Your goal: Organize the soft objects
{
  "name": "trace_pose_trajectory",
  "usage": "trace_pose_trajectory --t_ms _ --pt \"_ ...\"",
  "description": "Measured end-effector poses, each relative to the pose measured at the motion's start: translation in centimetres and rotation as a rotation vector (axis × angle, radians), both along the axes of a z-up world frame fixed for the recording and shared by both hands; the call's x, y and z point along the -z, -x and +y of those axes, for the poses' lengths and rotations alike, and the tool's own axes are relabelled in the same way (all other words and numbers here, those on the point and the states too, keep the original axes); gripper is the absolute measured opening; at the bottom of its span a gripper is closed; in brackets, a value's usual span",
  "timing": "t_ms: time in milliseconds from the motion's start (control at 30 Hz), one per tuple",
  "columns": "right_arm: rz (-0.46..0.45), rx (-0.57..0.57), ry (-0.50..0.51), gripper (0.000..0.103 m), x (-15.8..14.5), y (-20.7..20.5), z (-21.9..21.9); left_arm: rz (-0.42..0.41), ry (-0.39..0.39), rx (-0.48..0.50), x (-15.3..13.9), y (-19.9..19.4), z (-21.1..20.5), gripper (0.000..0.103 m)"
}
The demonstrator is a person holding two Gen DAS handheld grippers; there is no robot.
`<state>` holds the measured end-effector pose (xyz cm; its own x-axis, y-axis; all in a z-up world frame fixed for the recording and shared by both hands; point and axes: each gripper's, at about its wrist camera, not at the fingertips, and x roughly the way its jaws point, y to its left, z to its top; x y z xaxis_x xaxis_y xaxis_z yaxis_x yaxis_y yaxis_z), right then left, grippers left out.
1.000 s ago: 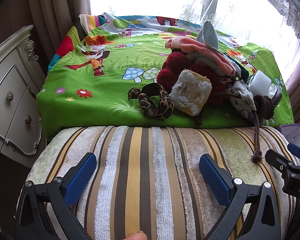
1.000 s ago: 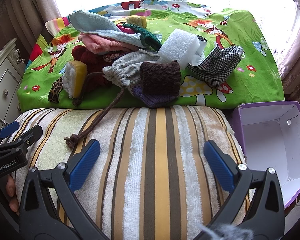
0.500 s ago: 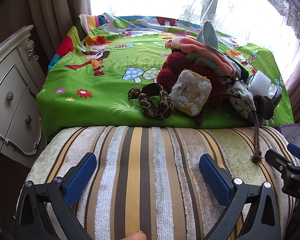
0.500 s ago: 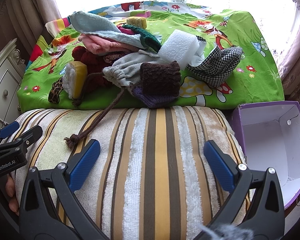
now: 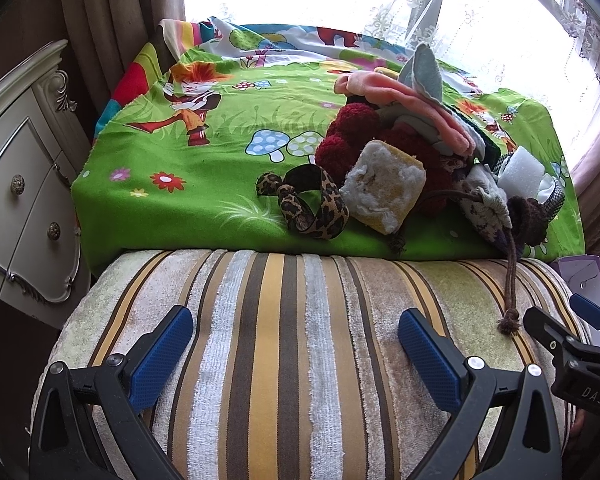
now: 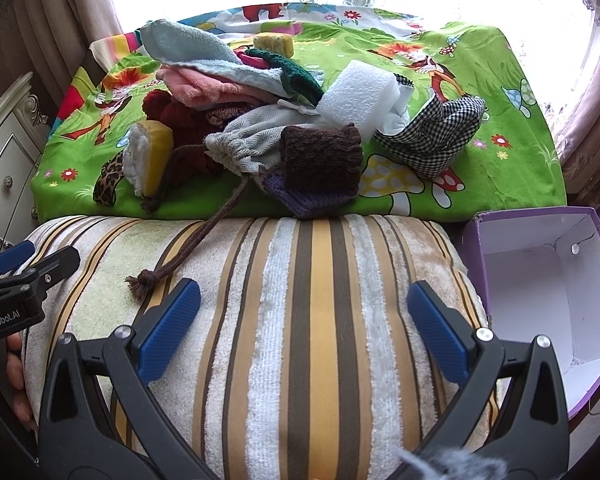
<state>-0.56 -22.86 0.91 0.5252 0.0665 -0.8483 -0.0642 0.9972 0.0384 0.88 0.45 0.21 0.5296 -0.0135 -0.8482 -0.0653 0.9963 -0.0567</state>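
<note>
The pile of soft things lies on the green cloth, well ahead of both jaws, with the brown knitted piece nearest. The right gripper and left gripper rest over the striped cushion, jaws wide and empty. The purple box stands to the right of the right jaws. Probably it is best to take one item from the edge, avoiding the cord.

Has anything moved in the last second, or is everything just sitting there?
Nothing visibly changed. The left hand-held gripper and right hand-held gripper stay open and empty over the striped cushion, and the pile of soft things and the purple box are untouched.
</note>
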Motion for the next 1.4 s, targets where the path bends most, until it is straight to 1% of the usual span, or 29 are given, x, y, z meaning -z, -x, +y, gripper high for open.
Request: trace_pose_trajectory --t_ms 67,167,267,333,400,433,467,533,600,700,800,967,1100,1233,1300,1333,1367,1400 --pt "0.009 -0.017 -0.021 0.103 0.0 -0.2 -0.4 -0.002 0.009 -0.004 0.0 -0.3 0.1 0.103" --pt "0.028 -0.033 -0.068 0.103 0.1 -0.6 -1.1 -0.004 0.069 0.006 -0.3 -1.1 0.6 0.103" --pt "0.033 -0.043 -0.073 0.103 0.2 -0.8 -1.2 0.017 0.110 0.009 -0.1 -2.7 0.9 0.102" --pt "0.036 -0.046 -0.074 0.103 0.1 -0.9 -1.2 0.036 0.123 0.010 0.2 -4.0 0.9 0.095" --pt "0.039 -0.052 -0.085 0.103 0.1 -1.0 -1.3 0.058 0.125 0.007 0.6 -5.2 0.9 0.078" --pt "0.039 -0.052 -0.096 0.103 0.1 -1.1 -1.5 0.068 0.124 0.007 0.8 -5.7 0.8 0.073" --pt "0.041 -0.052 -0.112 0.103 0.0 -1.2 -1.7 0.079 0.119 0.007 1.1 -6.2 0.8 0.067" --pt "0.044 -0.050 -0.138 0.103 0.0 -1.5 -2.0 0.094 0.102 0.012 1.5 -7.1 0.6 0.064" --pt "0.048 -0.051 -0.163 0.103 -0.1 -1.9 -2.2 0.105 0.087 0.020 1.8 -7.9 0.4 0.058" --pt "0.046 -0.045 -0.205 0.103 -0.1 -2.8 -2.8 0.128 0.072 0.028 2.4 -8.8 0.2 0.039" --pt "0.041 -0.010 -0.243 0.103 -0.1 -3.7 -3.4 0.143 0.071 0.025 3.0 -9.0 0.2 0.027" --pt "-0.008 0.007 -0.232 0.103 -0.7 -5.4 -3.4 0.106 0.093 0.007 2.8 -8.1 0.7 0.021" --pt "-0.023 0.019 -0.159 0.102 -0.8 -6.9 -3.0 0.071 0.137 -0.017 2.5 -7.4 1.4 0.020" --pt "-0.019 0.012 -0.137 0.095 -0.6 -7.7 -2.8 0.047 0.166 -0.032 2.1 -6.7 2.0 0.020" --pt "-0.006 0.009 -0.132 0.090 -0.2 -8.0 -2.8 0.040 0.174 -0.038 2.1 -6.7 2.2 0.020" --pt "-0.002 0.006 -0.133 0.089 -0.1 -8.1 -2.7 0.037 0.176 -0.038 2.0 -6.6 2.2 0.020" --pt "0.004 -0.001 -0.138 0.087 0.1 -8.3 -2.7 0.033 0.178 -0.039 2.0 -6.6 2.2 0.020" --pt "0.010 -0.006 -0.143 0.082 0.3 -8.5 -2.7 0.029 0.179 -0.040 1.9 -6.8 2.2 0.020"
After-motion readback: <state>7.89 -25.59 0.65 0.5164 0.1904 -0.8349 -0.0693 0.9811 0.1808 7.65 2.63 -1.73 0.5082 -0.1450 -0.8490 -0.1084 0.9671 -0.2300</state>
